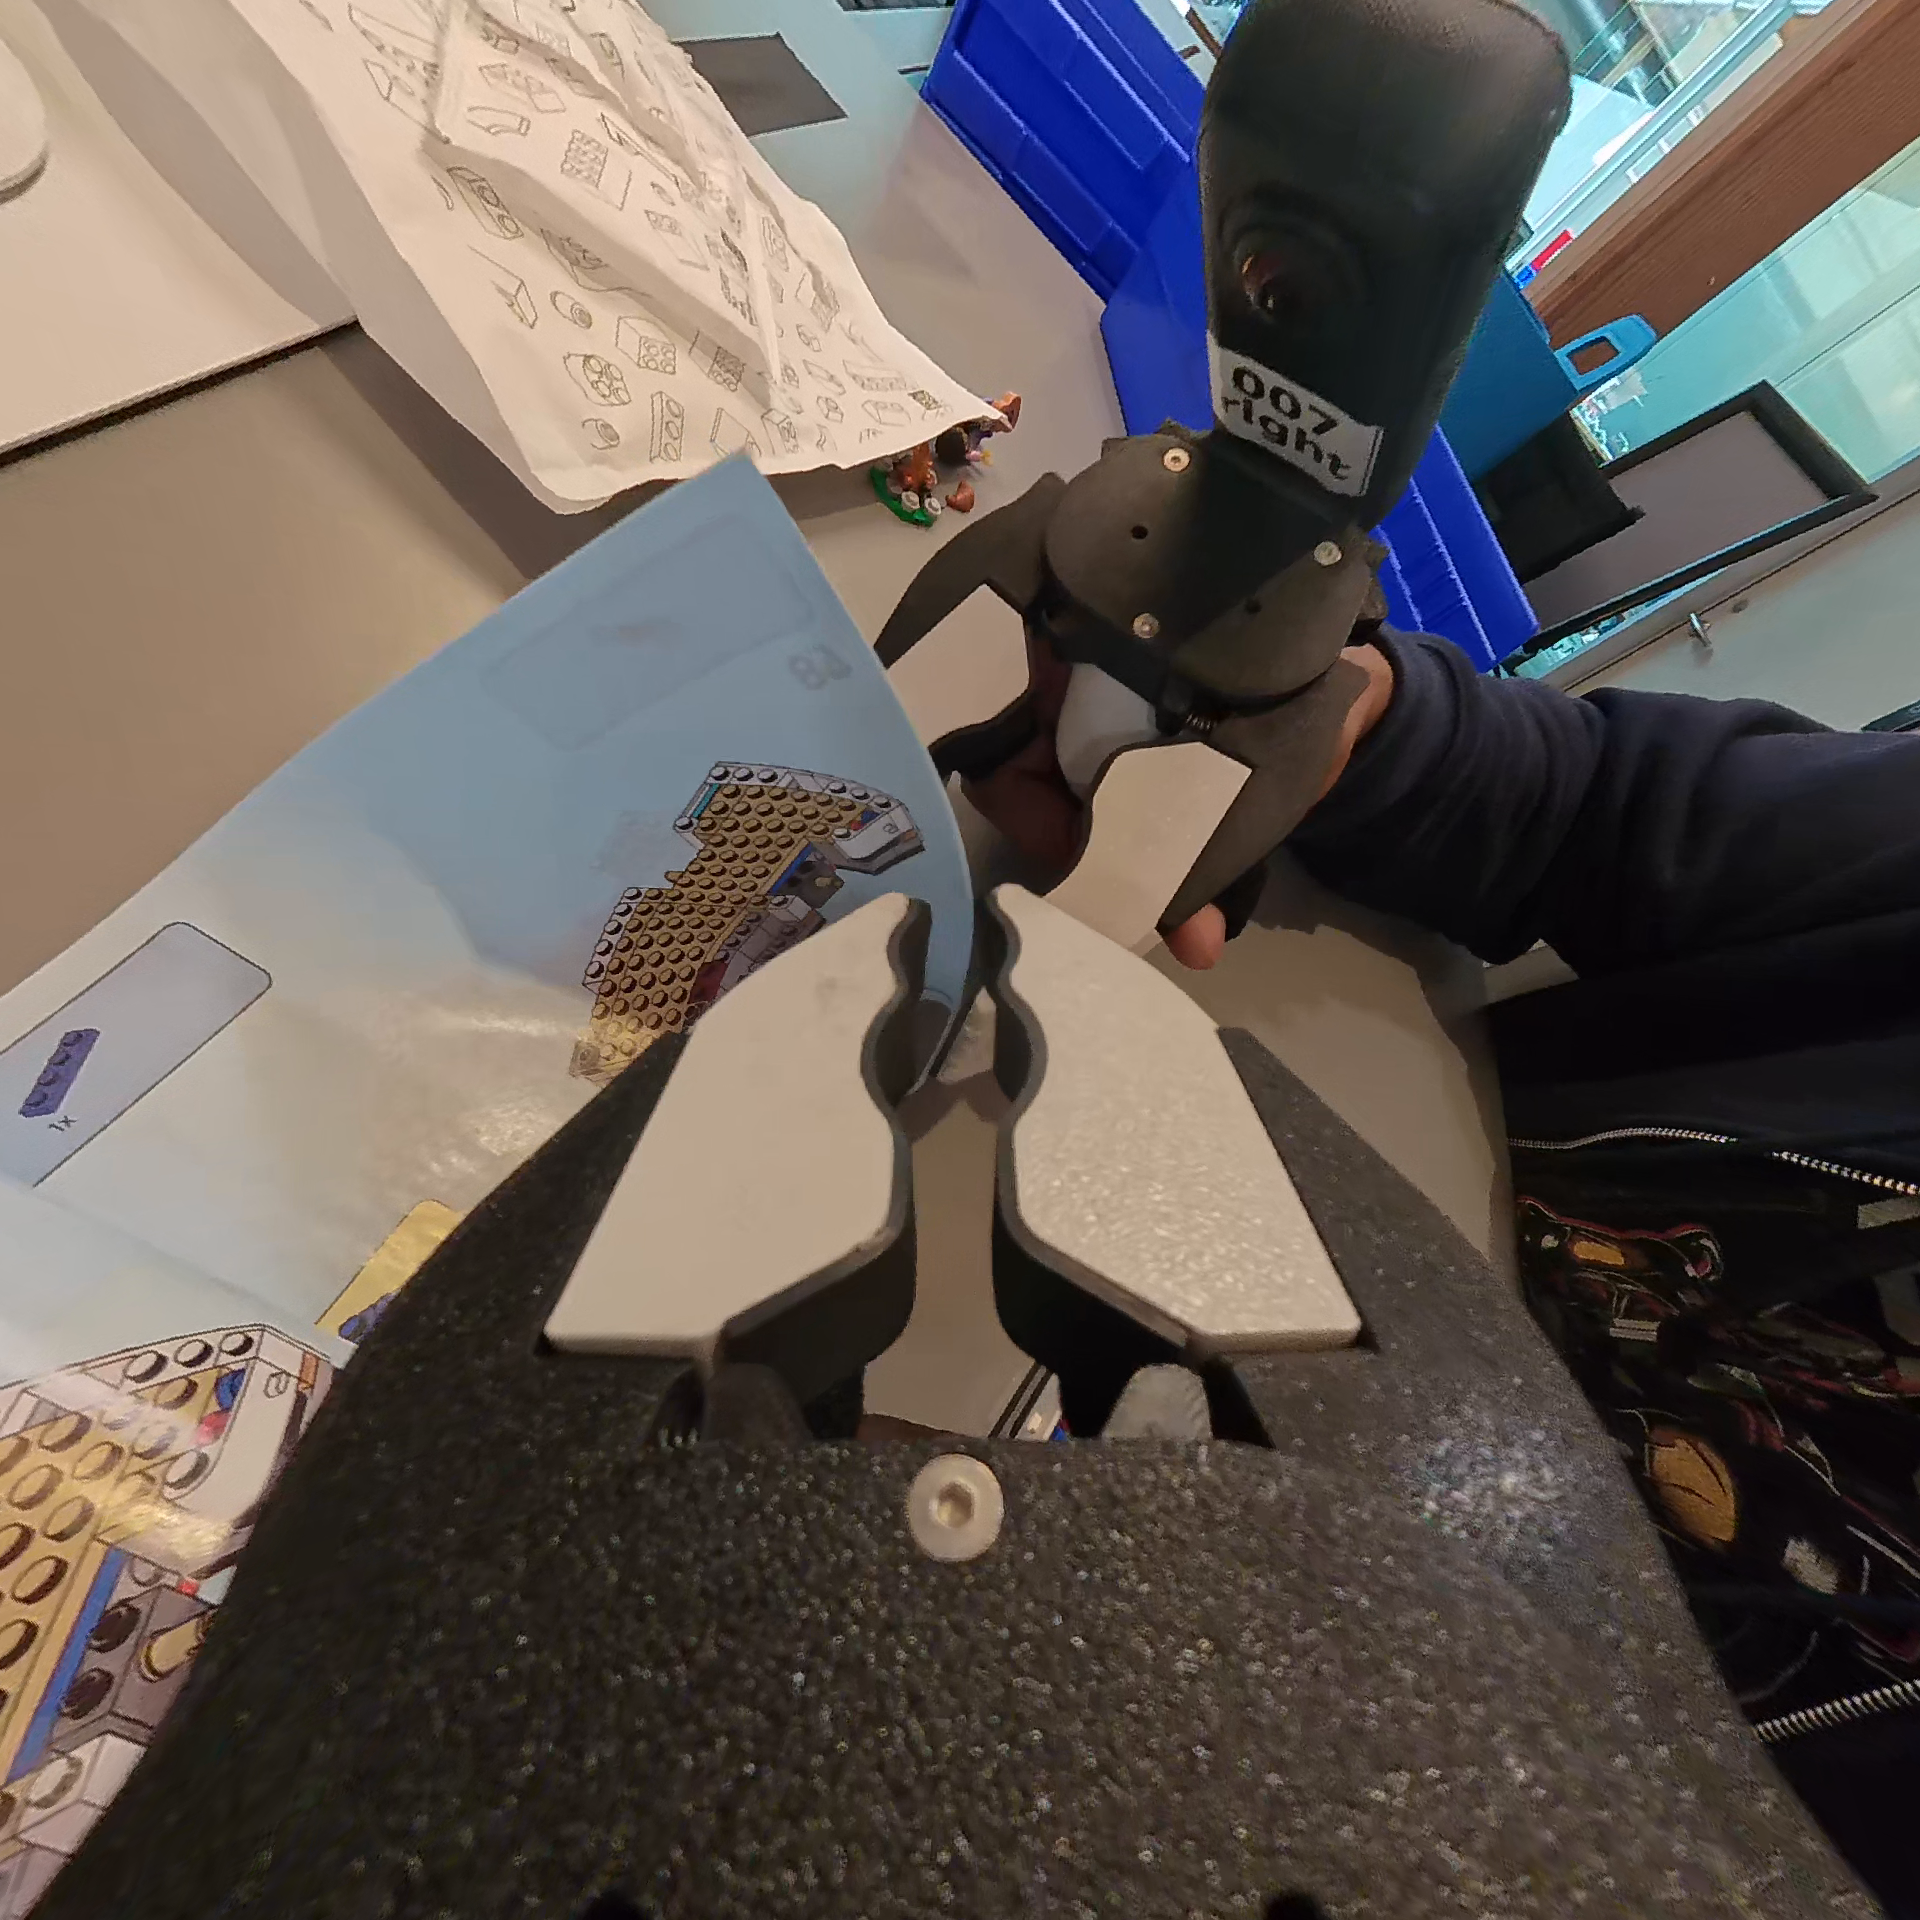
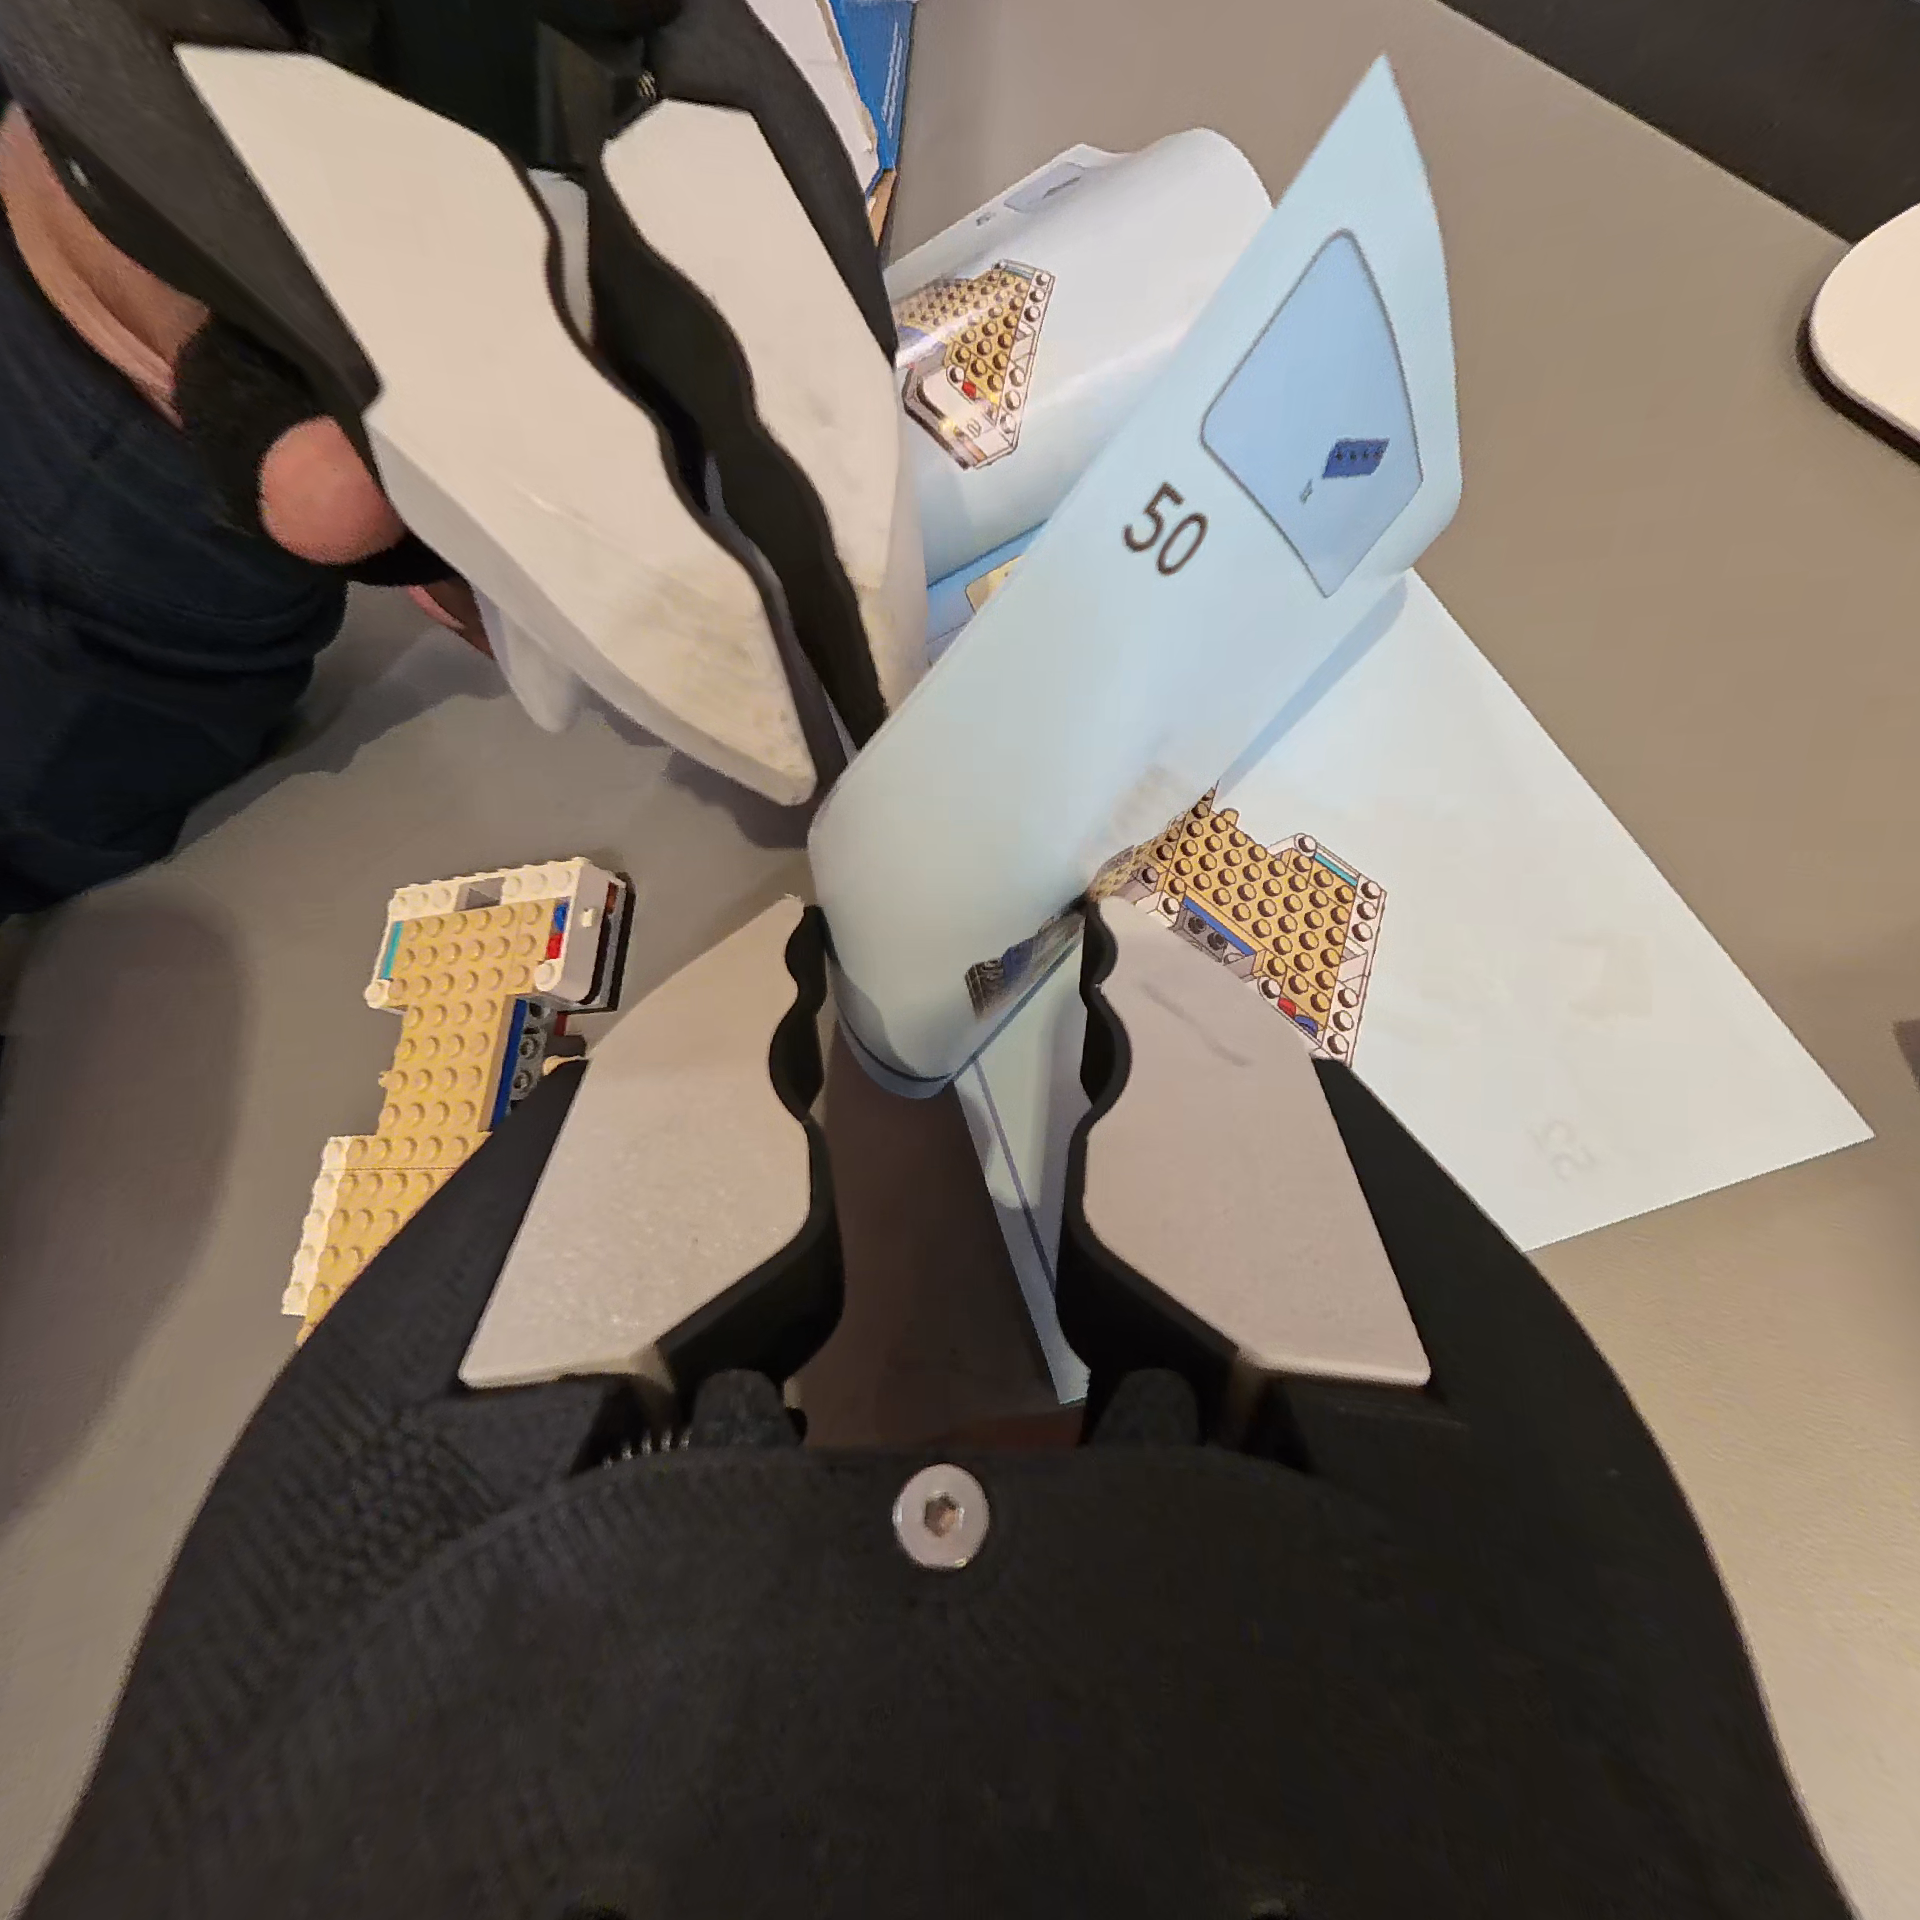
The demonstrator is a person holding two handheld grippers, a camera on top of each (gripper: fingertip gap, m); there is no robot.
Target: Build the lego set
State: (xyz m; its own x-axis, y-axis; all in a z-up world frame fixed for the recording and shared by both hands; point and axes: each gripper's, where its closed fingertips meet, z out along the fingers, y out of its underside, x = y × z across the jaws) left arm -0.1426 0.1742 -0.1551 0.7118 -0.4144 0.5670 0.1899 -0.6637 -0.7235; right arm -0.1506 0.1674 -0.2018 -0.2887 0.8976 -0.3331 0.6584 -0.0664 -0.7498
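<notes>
My left gripper (image 1: 951,925) is shut on the edge of a light-blue page (image 1: 520,831) of a brick-building instruction booklet and holds it lifted and curled. In the right wrist view the left gripper (image 2: 831,743) pinches that page (image 2: 1143,644) near its lower corner. My right gripper (image 2: 945,914) is open. The page's curl lies between its fingertips in view, with no pad pressing on it. The rest of the booklet (image 2: 1558,987) lies flat on the grey table. A tan and white brick model (image 2: 468,1018) sits on the table left of my right gripper, which also shows in the left wrist view (image 1: 1081,821) behind the page.
A white sheet printed with brick drawings (image 1: 644,260) lies at the back. Small brown and green figure pieces (image 1: 935,468) sit by its corner. Blue bins (image 1: 1091,156) stand behind. A person's dark sleeve (image 1: 1558,810) is at the right. A white rounded object (image 2: 1870,312) is far right.
</notes>
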